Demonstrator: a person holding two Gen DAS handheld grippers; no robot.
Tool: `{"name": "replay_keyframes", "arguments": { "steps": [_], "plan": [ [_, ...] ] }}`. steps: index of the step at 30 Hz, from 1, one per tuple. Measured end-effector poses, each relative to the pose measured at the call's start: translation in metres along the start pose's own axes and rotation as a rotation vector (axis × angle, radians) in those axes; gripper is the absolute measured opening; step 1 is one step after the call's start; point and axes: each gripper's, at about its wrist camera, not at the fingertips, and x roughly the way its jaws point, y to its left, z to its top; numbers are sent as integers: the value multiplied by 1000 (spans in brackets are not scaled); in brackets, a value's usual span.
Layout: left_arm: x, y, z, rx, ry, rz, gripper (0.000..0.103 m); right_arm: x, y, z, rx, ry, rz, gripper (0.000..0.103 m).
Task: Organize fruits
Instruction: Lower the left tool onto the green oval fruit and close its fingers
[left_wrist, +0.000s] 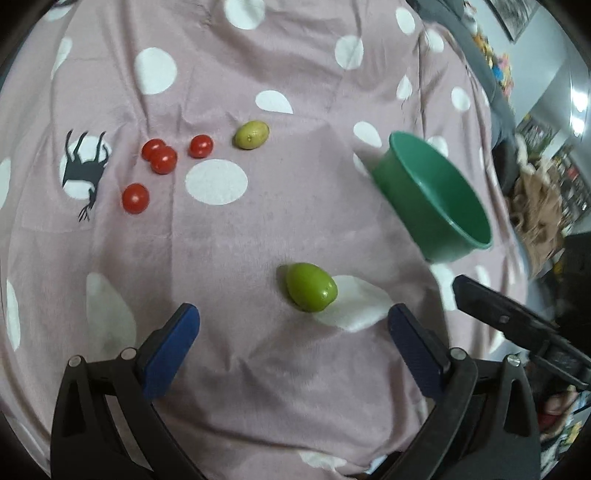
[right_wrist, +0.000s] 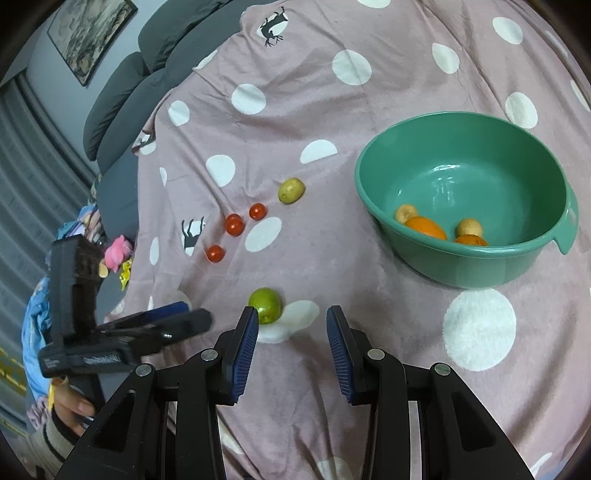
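Fruit is only partly gathered, as I read it. From my left wrist view, the left gripper (left_wrist: 293, 332) hangs with its jaws spread wide and nothing between them, and the green fruit (left_wrist: 311, 287) lies on the spotted cloth (left_wrist: 229, 236) just ahead, a little right of centre. Farther off sit a yellowish fruit (left_wrist: 252, 134) and four cherry tomatoes (left_wrist: 162, 158), two of them touching, the others just apart. The green bowl (left_wrist: 436, 199) stands to the right, its contents hidden from this angle. From my right wrist view, the right gripper (right_wrist: 291, 328) is also parted and empty, with the green fruit just beyond its left fingertip. The bowl already holds two oranges (right_wrist: 424, 227) and two small pale fruits (right_wrist: 468, 227), so that much looks done. Six pieces lie on the cloth outside the bowl: the green one, the yellowish one, and the tomatoes, of which this view shows only three clearly. I judge the green fruit the likeliest next pick, being nearest both grippers.
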Motion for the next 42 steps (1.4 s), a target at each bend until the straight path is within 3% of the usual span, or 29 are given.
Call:
{"name": "replay_keyframes", "arguments": {
  "steps": [4,10,16,20,22,24,33,42],
  "plan": [
    [18,-7,2,37,27,5,102,3,-4,-2,3,2,4,39],
    [39,-15,5,81,41,83,98,7,-11,-3,6,7,6,39],
    [53,-17,5,92,58,102,81,10,-21,-3,20,11,12,39],
    [61,-14,7,82,71,95,54,14,-23,-3,23,16,17,39],
    [62,-13,8,83,63,108,51,16,-23,-3,22,22,18,39],
    [61,-11,8,73,58,104,40,18,-23,-3,21,26,20,39],
    [44,27,12,-27,27,100,40,29,-16,-1,-3,54,22,39],
    [27,66,33,-67,-33,177,40,59,19,19,-111,91,25,39]
  ]
}}
